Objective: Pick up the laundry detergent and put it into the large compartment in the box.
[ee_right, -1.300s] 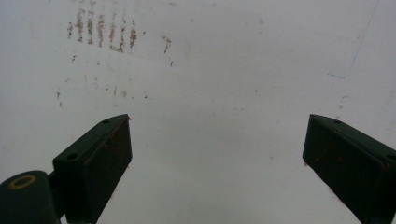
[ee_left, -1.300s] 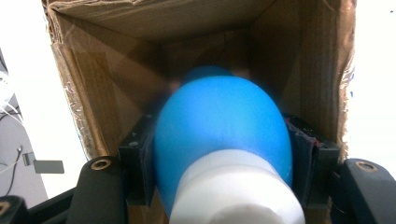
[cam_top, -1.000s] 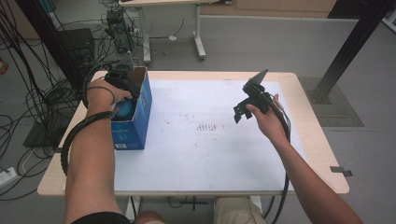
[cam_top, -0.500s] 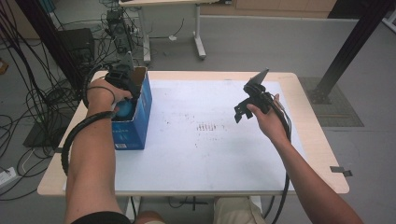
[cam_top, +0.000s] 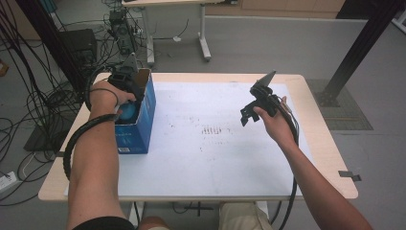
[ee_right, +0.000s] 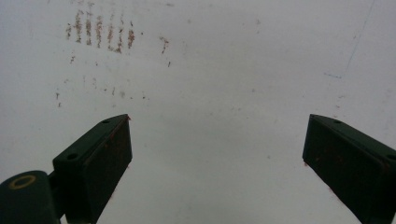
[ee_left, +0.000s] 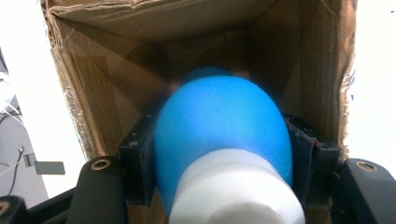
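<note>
Nothing has shifted: our left gripper (ee_left: pixel 219 186) still clamps the blue-and-white bulb (ee_left: pixel 224 154) inside the cardboard box (cam_top: pixel 139 120) at the desk's left edge, right gripper (ee_right: pixel 219 163) wide open, empty.

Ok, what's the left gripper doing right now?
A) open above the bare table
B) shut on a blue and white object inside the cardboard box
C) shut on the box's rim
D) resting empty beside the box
B: in the left gripper view the left gripper has both jaws pressed against the blue and white object, with the box walls around it.
</note>
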